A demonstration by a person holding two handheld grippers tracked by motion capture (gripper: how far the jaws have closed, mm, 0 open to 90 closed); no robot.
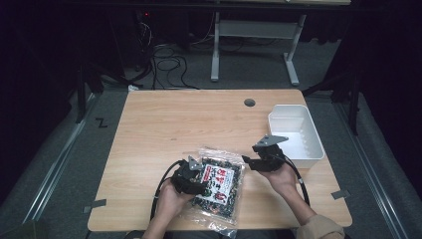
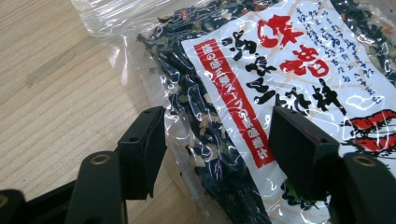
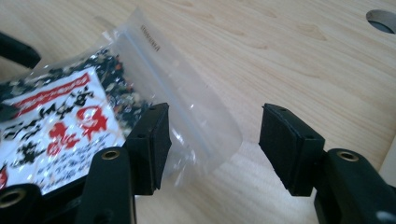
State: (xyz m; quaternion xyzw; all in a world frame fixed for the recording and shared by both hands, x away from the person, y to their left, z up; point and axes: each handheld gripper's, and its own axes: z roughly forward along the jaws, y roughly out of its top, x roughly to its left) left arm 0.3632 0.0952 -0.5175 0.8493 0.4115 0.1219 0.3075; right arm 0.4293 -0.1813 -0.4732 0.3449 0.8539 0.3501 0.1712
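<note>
The left gripper pinched the bulging side of the seaweed snack bag lying on the table. The right gripper stood released, the bag's clear sealed end beside its left jaw. That slick film could slip free if lifted.

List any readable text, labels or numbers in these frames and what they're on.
Clear food bag, white label: large black and red Japanese brush characters, too stylised to transcribe with certainty.
Red strip on the label: white Japanese print, too small.
Bag's clear top seal: a line of tiny printed code, blurred.
Nothing else bears text.
</note>
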